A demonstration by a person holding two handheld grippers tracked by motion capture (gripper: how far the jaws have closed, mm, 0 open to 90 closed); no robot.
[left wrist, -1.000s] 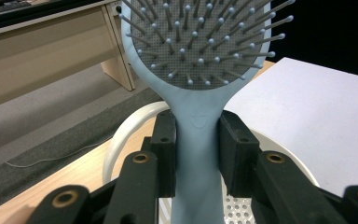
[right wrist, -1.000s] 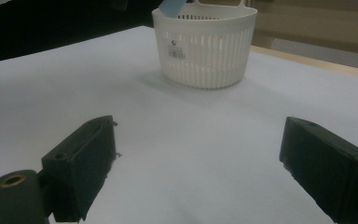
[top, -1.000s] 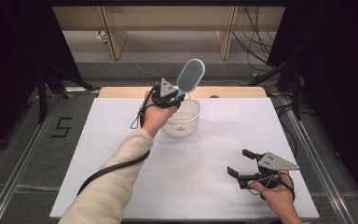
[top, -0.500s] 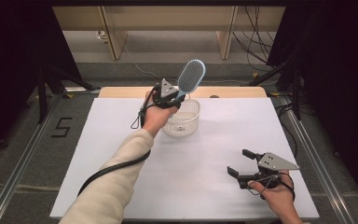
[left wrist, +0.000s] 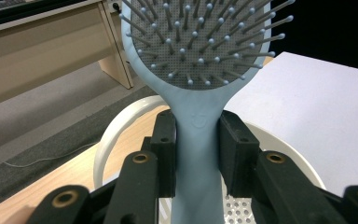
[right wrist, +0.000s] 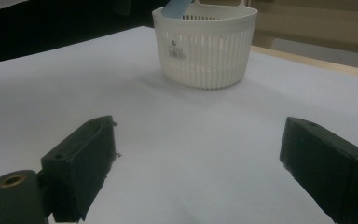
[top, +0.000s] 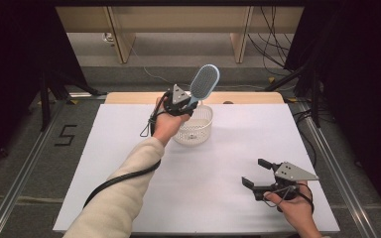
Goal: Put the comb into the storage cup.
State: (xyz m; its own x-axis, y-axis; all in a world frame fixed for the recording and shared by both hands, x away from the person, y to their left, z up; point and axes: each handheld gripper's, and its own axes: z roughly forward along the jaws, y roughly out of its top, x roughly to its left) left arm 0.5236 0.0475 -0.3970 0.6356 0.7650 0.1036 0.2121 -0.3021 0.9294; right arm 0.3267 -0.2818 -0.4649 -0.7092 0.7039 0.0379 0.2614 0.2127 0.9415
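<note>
White table cover (top: pixel 129 163) spread as workspace. Basket (top: pixel 194 126) at 12 o'clock, presumably as receptacle. Hairbrush (top: pixel 204 84) clamped by handle in left gripper (top: pixel 186 101), poised above it. Right gripper (top: pixel 258 173) parked at 4 o'clock, jaws wide, empty.

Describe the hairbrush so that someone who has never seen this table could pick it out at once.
On the white table, look to the far edge, where a white slotted basket stands. Just above it the left gripper clamps the hairbrush by its handle. It is the only pale blue thing here, with an oval grey pad of ball-tipped bristles.
</note>
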